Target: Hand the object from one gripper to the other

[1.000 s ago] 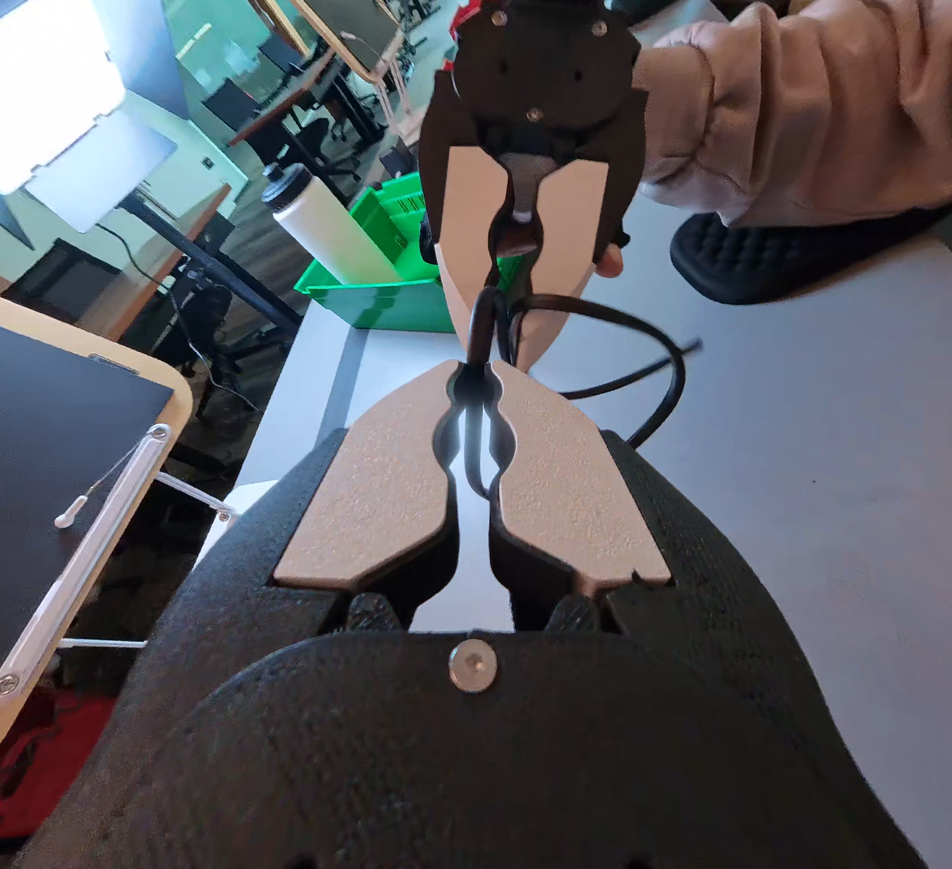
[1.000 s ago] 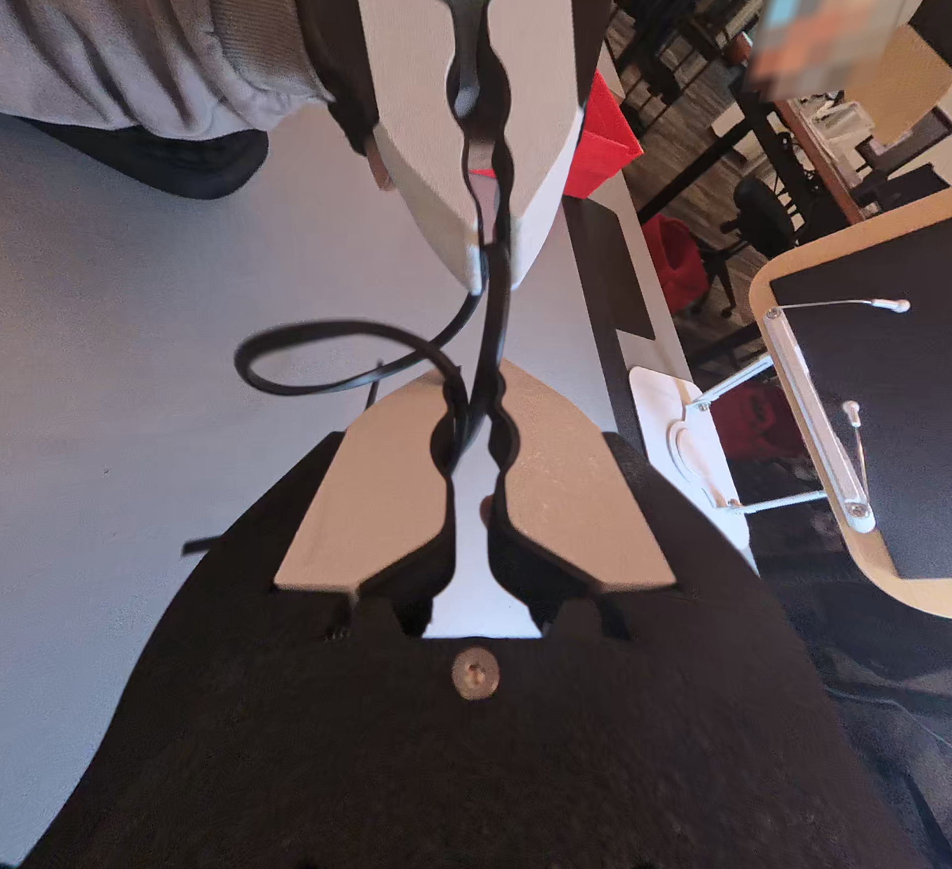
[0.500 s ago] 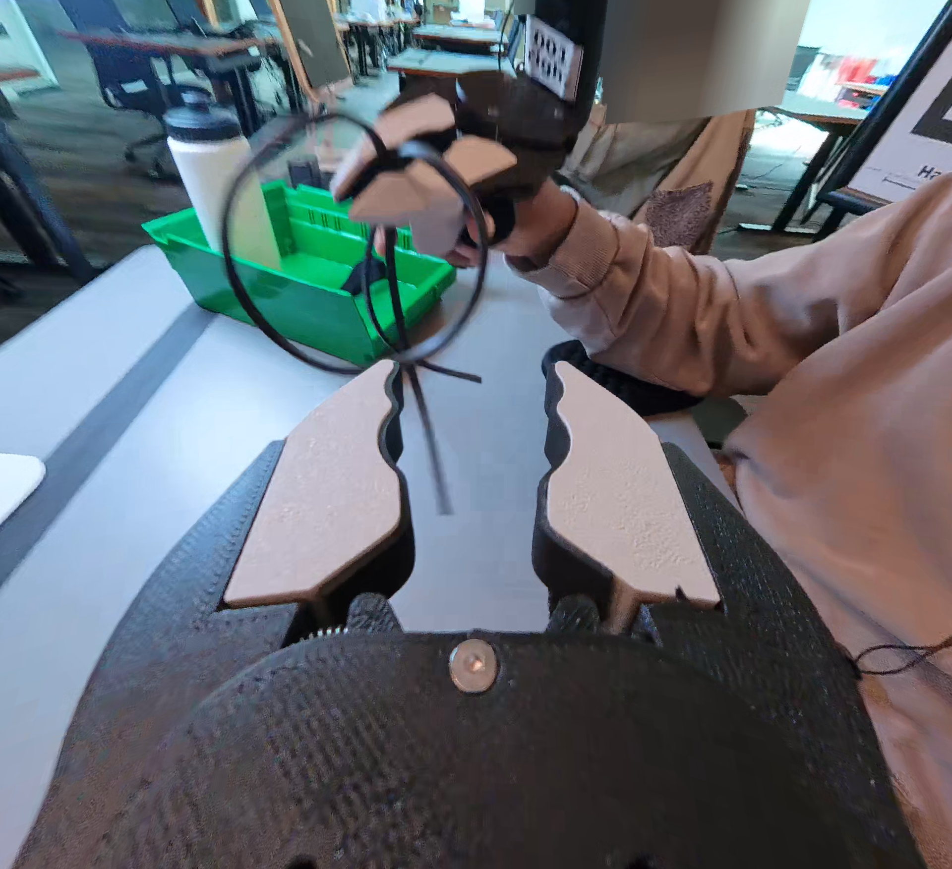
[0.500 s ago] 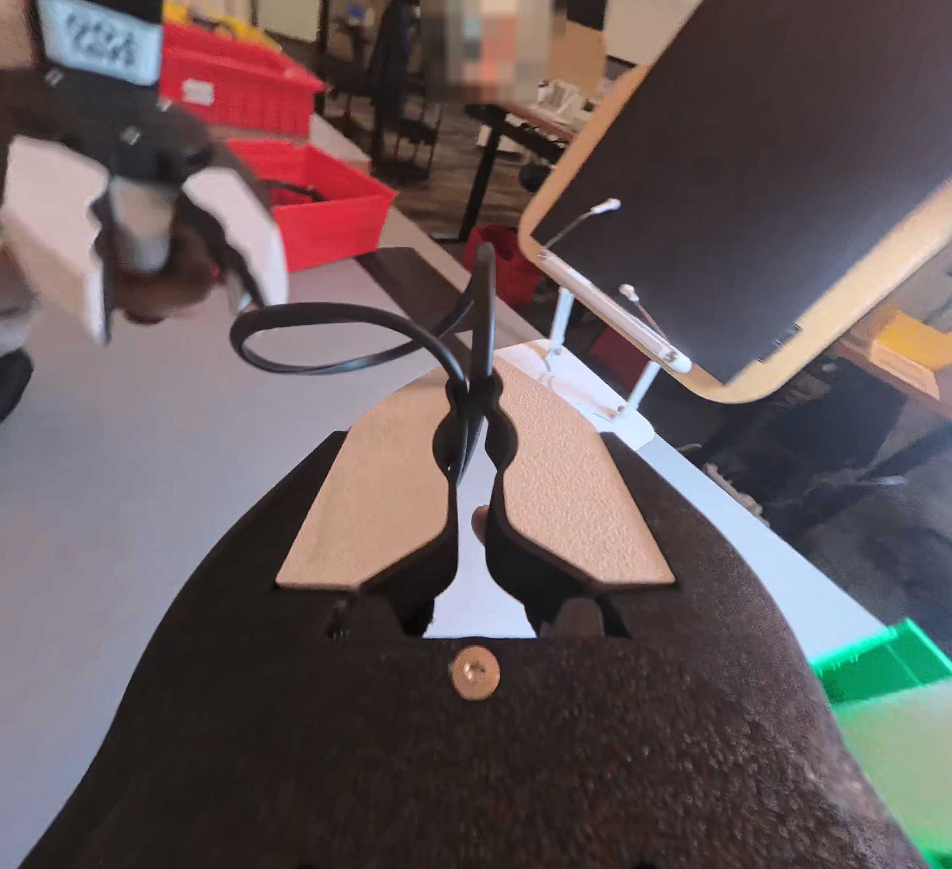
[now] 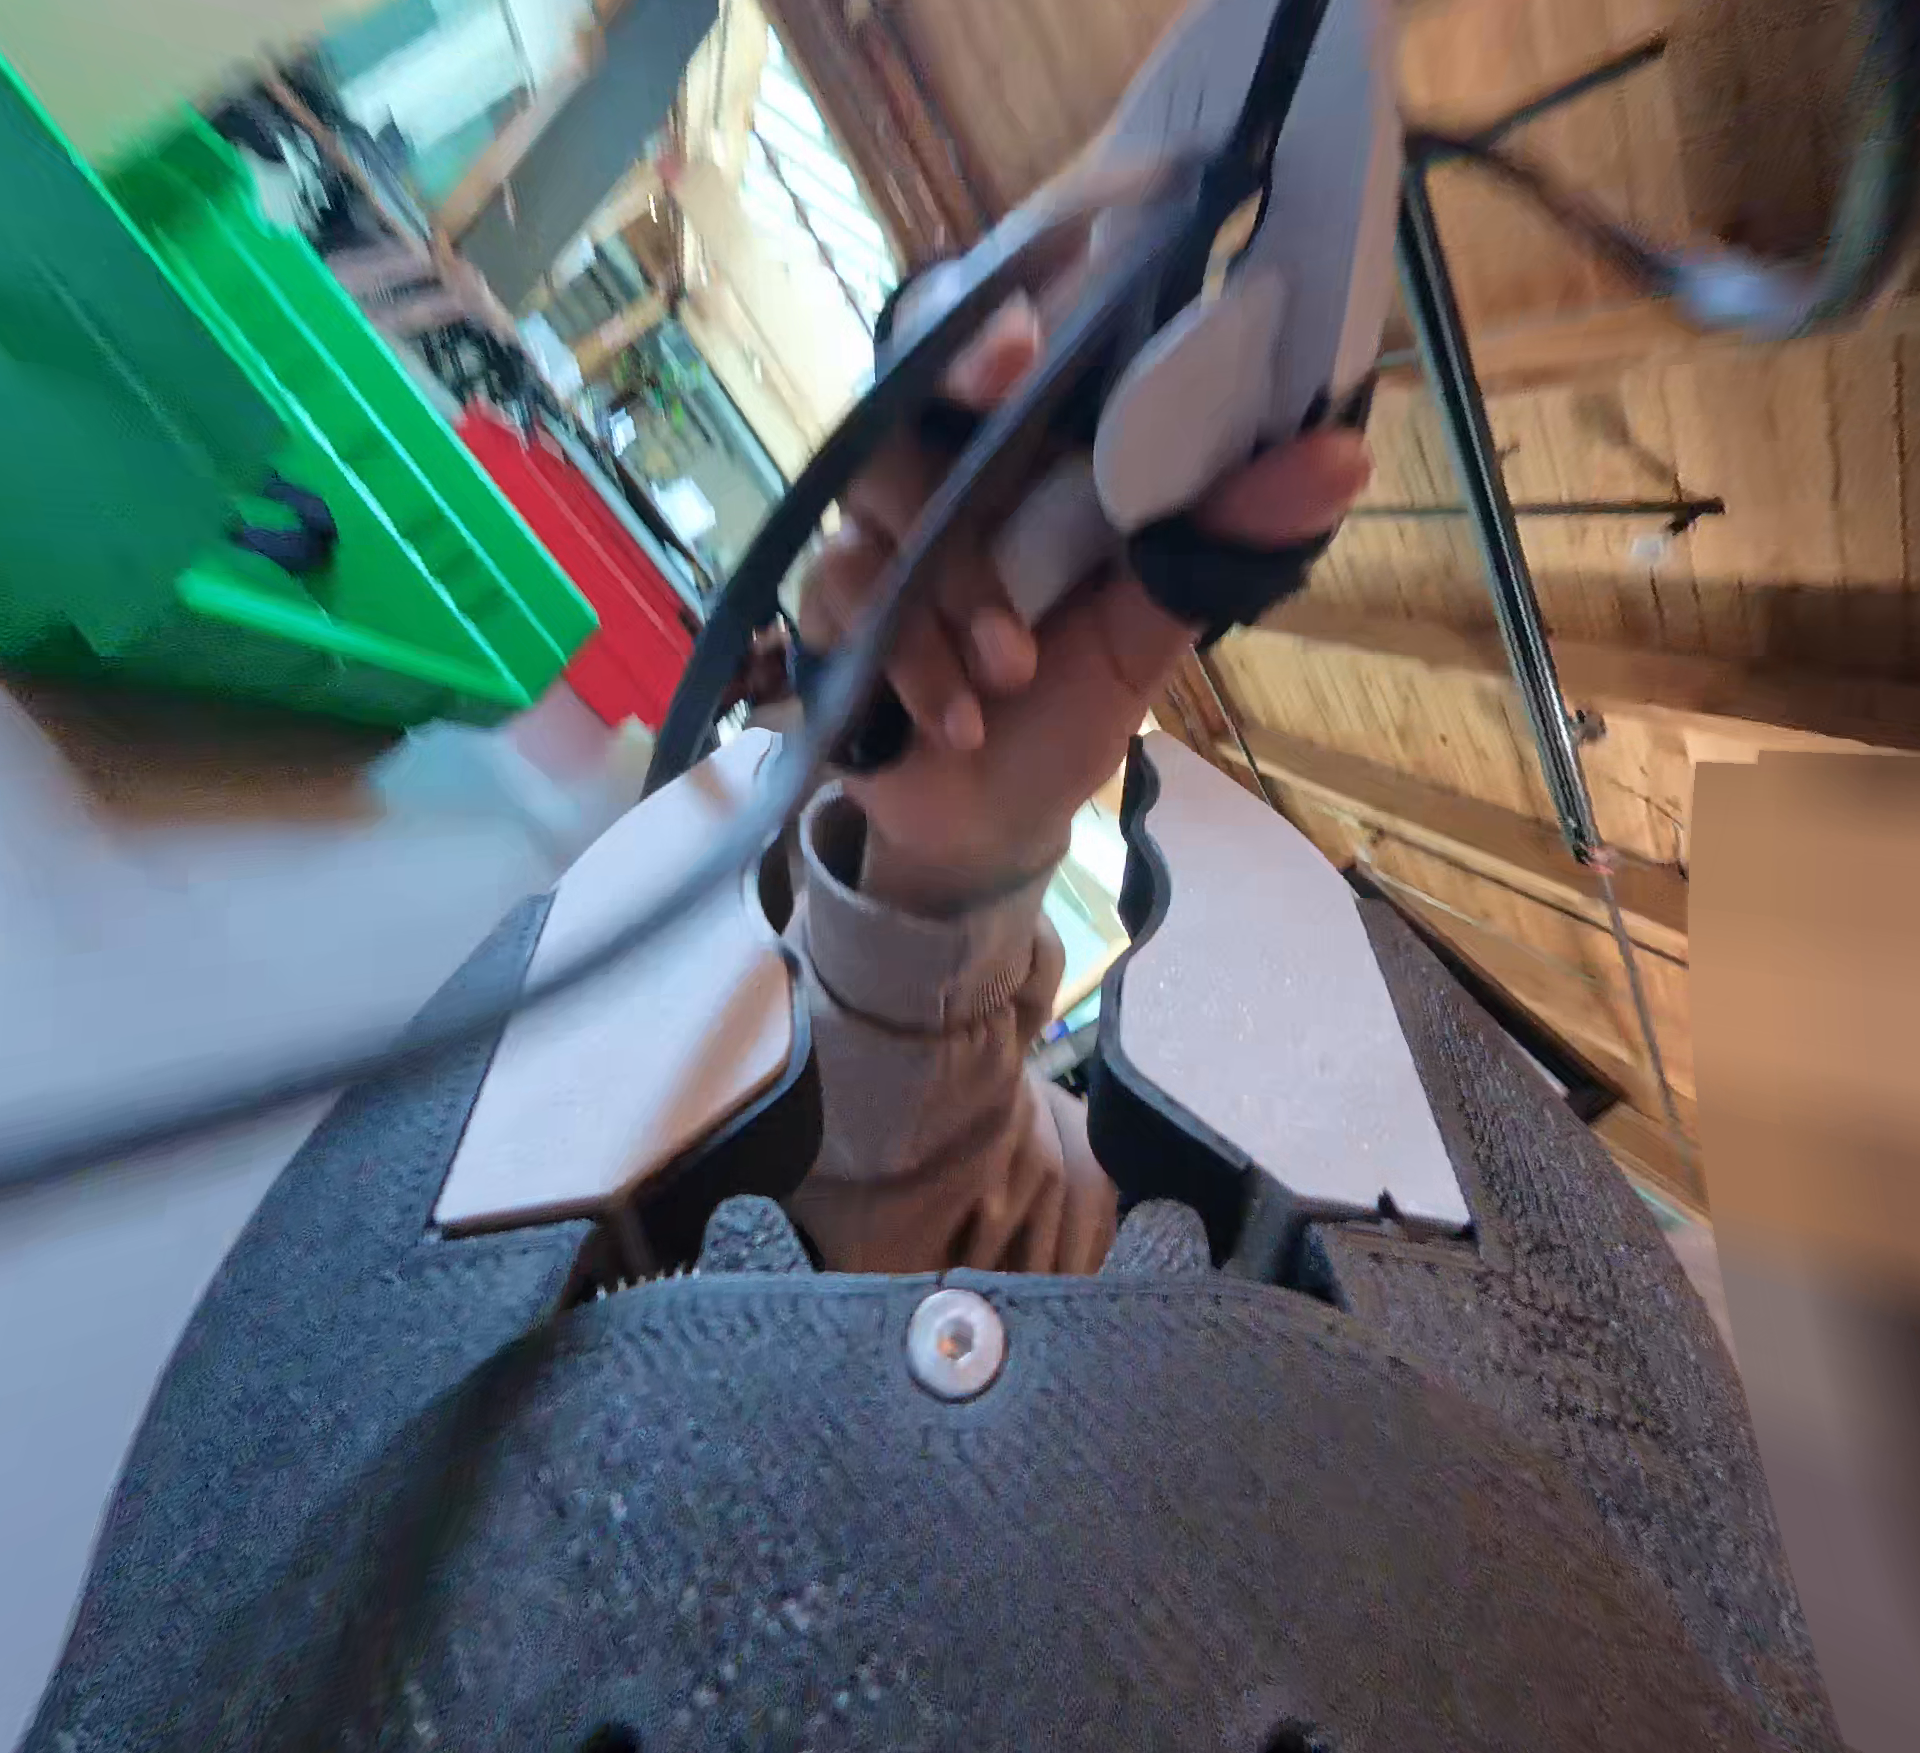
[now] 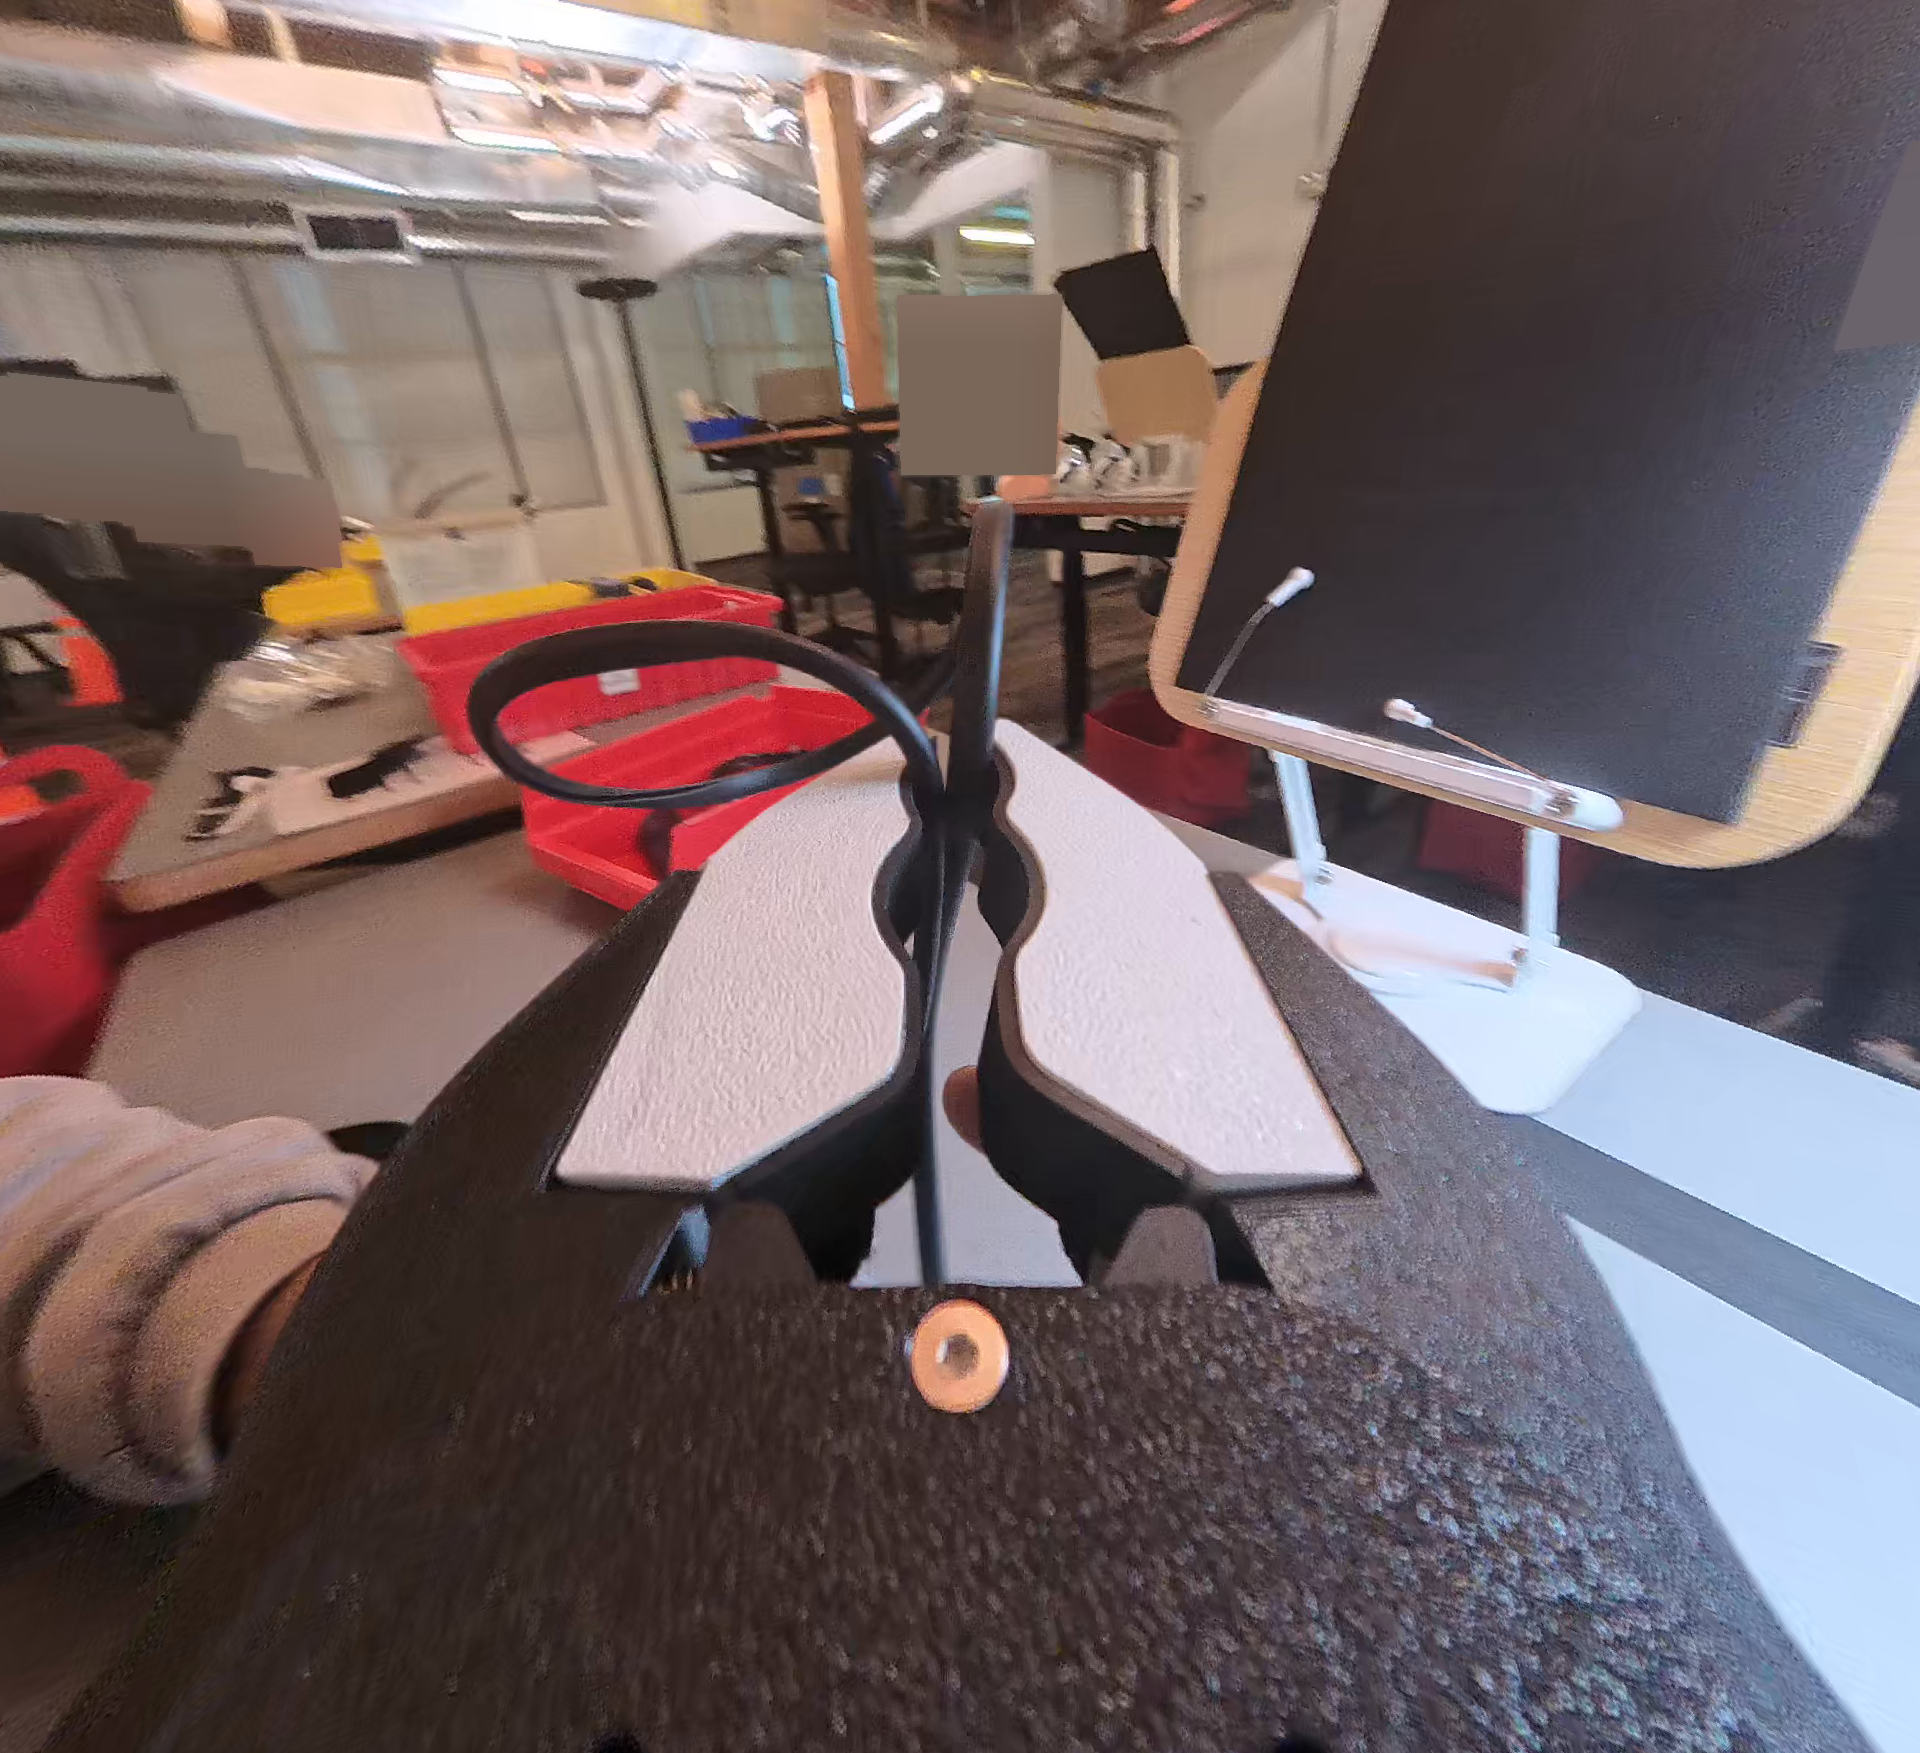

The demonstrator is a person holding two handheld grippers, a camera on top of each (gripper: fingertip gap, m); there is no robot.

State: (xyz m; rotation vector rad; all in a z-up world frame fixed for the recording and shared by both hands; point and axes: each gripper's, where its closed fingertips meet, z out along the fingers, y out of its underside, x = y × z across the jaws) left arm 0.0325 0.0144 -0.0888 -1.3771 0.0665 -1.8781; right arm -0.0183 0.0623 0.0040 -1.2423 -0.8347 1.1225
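A smooth, semi-glossy black plastic zip tie [image 6: 665, 664] is pinched between the pale, grainy matt pads of the right gripper [image 6: 961, 794], whose black body is rough, pebbled plastic fastened with a shiny metal screw [image 6: 957, 1357]. The same coarse black plastic and matt textured pads are seen on the left gripper [image 5: 951, 768]. A ribbed knit cloth cuff [image 5: 914, 965] is shown behind it, beside a glossy green plastic bin [image 5: 312, 477].

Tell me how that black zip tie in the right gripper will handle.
The black zip tie likely feels springy: its loop holds shape unsupported. Probably very light, being so thin. The right gripper pinches only a narrow strap, so it may twist or slip sideways.
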